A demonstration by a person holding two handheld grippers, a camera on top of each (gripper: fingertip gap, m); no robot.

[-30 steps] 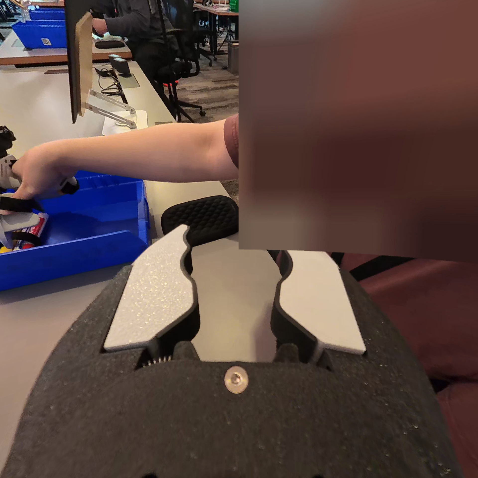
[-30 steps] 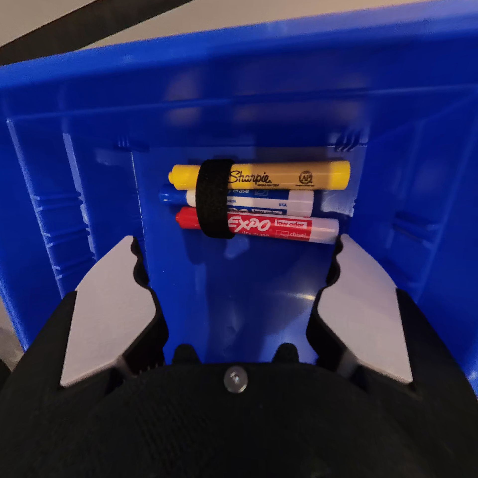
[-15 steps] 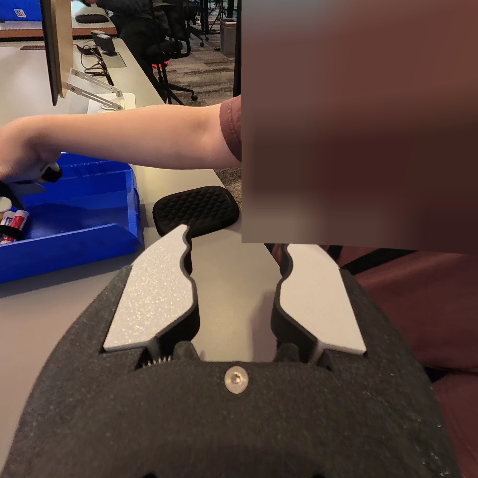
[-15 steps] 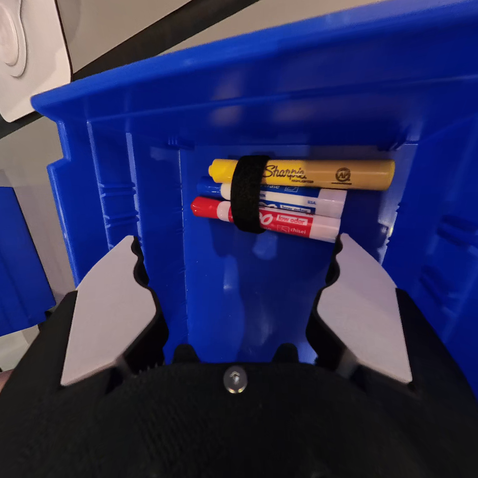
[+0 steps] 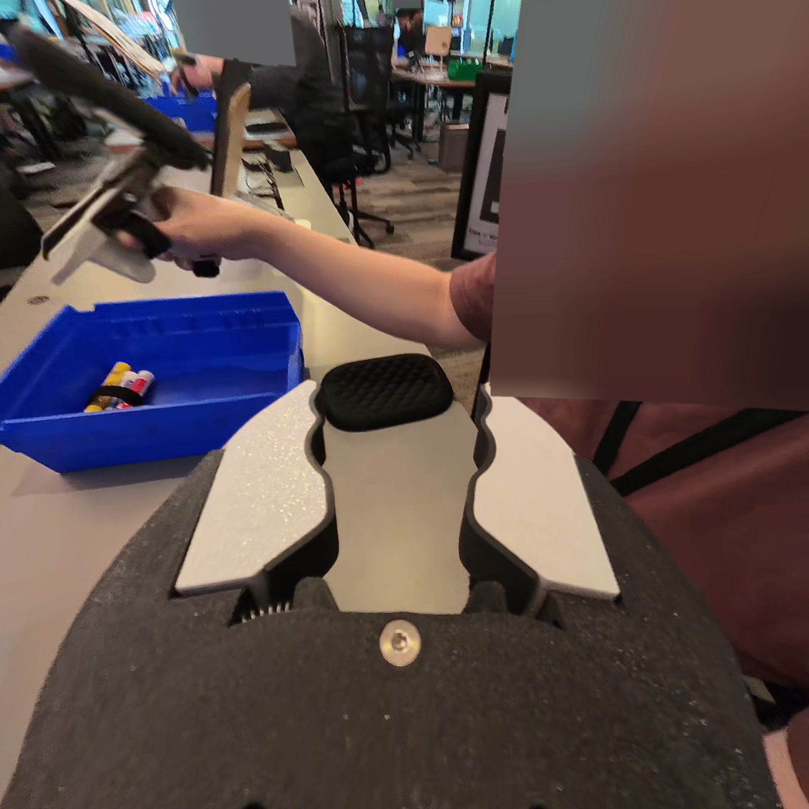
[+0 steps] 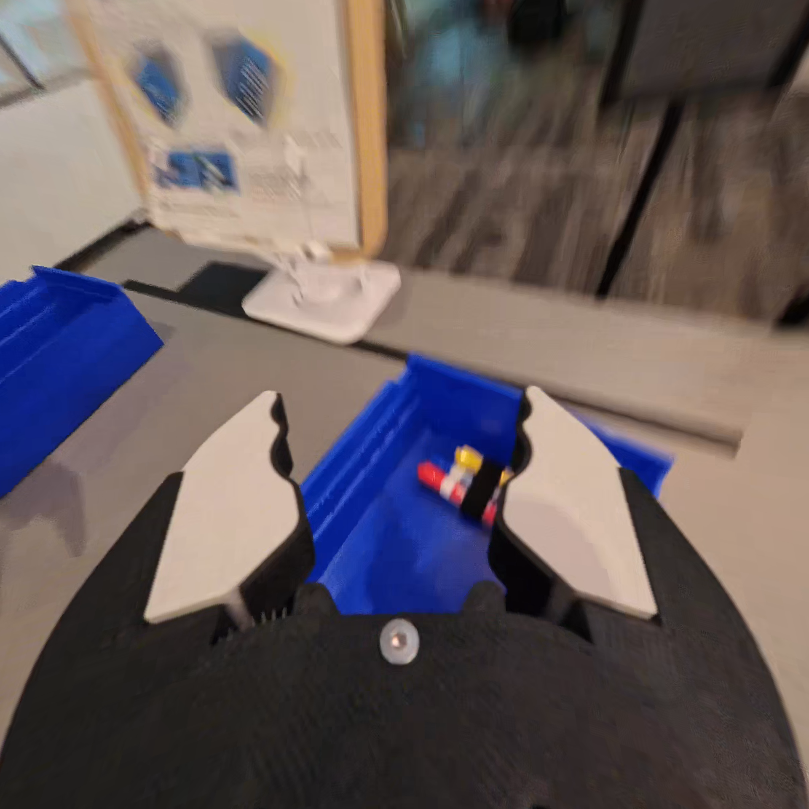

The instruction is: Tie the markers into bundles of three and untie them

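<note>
A bundle of three markers (image 5: 118, 388), yellow, blue and red, held by a black strap, lies on the floor of a blue bin (image 5: 245, 341). The bundle also shows in the right wrist view (image 6: 470, 483), inside the same bin (image 6: 407, 543). My right gripper (image 6: 400, 420) is open and empty, raised above and behind the bin; it also shows in the left wrist view (image 5: 94, 227), held up in a hand. My left gripper (image 5: 396, 402) is open and empty, low over the table near its front edge, to the right of the bin.
A black padded rest (image 5: 383, 389) lies on the grey table (image 5: 52, 538) just ahead of my left gripper. A second blue bin (image 6: 57, 354) stands at the left. A framed board on a white stand (image 6: 324, 302) is behind the bins. A person's arm (image 5: 350, 280) reaches across.
My right gripper has lifted up and back out of the blue bin, leaving the strapped bundle on the bin floor. The left gripper has stayed open, its view swinging to show the whole bin.
</note>
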